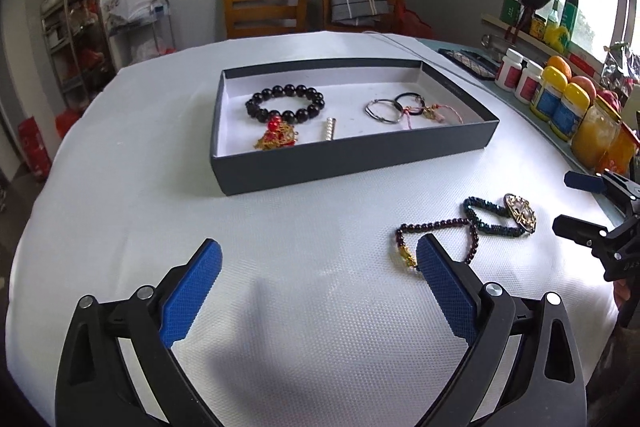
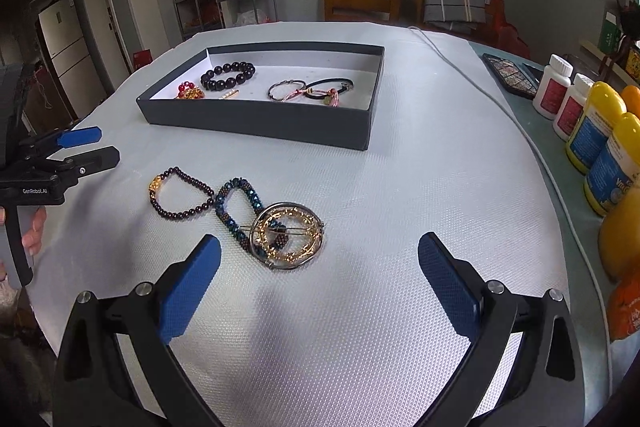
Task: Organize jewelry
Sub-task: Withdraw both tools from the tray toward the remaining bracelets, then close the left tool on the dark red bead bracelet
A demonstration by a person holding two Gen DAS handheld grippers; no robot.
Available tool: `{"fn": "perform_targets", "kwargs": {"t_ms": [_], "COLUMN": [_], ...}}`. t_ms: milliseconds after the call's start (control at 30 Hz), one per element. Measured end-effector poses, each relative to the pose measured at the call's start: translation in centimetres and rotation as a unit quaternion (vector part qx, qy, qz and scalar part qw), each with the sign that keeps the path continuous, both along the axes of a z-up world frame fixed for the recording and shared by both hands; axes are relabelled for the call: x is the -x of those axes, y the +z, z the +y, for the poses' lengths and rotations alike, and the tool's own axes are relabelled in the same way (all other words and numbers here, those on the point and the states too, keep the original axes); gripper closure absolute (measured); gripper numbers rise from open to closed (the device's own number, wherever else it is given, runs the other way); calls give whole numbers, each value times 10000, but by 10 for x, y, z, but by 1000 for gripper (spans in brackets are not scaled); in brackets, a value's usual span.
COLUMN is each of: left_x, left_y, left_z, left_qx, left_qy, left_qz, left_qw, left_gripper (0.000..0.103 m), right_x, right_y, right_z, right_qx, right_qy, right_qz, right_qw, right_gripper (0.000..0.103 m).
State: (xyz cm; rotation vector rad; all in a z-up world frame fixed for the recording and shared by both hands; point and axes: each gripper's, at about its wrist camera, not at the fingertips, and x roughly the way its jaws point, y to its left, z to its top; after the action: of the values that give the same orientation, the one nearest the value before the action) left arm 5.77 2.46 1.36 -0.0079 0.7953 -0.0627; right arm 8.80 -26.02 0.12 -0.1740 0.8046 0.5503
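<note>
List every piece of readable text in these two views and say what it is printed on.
"GenRobot.AI": white print on the black body of the left gripper, seen in the right wrist view.
Yellow bottles: blue labels with print, too blurred to read.
White bottles: red labels, too small to read.
Green box on the window ledge: white marks, illegible.
Dark box holding jewelry: a faint mark on its right rim, unreadable.

We count one tray, three bracelets on cloth, two white bottles, two yellow bottles, two grippers.
</note>
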Motion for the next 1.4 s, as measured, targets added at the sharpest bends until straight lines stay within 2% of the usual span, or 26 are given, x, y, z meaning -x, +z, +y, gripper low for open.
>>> {"fn": "perform_targets", "kwargs": {"t_ms": [367,567,767,800,867,933,1100,1233,1400], "left_x": [-10,-13,-16,-16,-17,-18,-16,-17,-12], "left_y": [-13,-13,-17,-17,-18,-22,-25,-25,-24], "left_z": [-29,-33,-51,-52,-54,-56,-57,-57,-52], "left_qx": [-78,116,-99,-109,-115,-64,-103,-285,-313], "left_qy": [-250,-341,-641,-678,-728,-820,-932,-927,-937], "left_qz": [129,141,221,228,271,414,486,470,488], "left_qw": [9996,9993,9976,9974,9969,9958,9944,9942,9939], "left_gripper": [4,4,8,9,20,38,48,62,66], "right_x": [-2,1,-2,-3,-3,-2,-3,-3,-4], "right_y": [-11,-9,-9,-9,-9,-9,-11,-12,-12], "right_z": [3,8,8,7,7,9,10,12,11], "right_qx": [-15,41,25,11,7,32,57,79,49], "right_qy": [72,192,177,170,184,229,278,316,291], "right_qz": [165,84,96,101,107,107,161,186,193], "right_qw": [9998,9998,9998,9998,9998,9997,9995,9993,9994], "right_gripper": [6,6,26,29,29,30,30,30,30]}}
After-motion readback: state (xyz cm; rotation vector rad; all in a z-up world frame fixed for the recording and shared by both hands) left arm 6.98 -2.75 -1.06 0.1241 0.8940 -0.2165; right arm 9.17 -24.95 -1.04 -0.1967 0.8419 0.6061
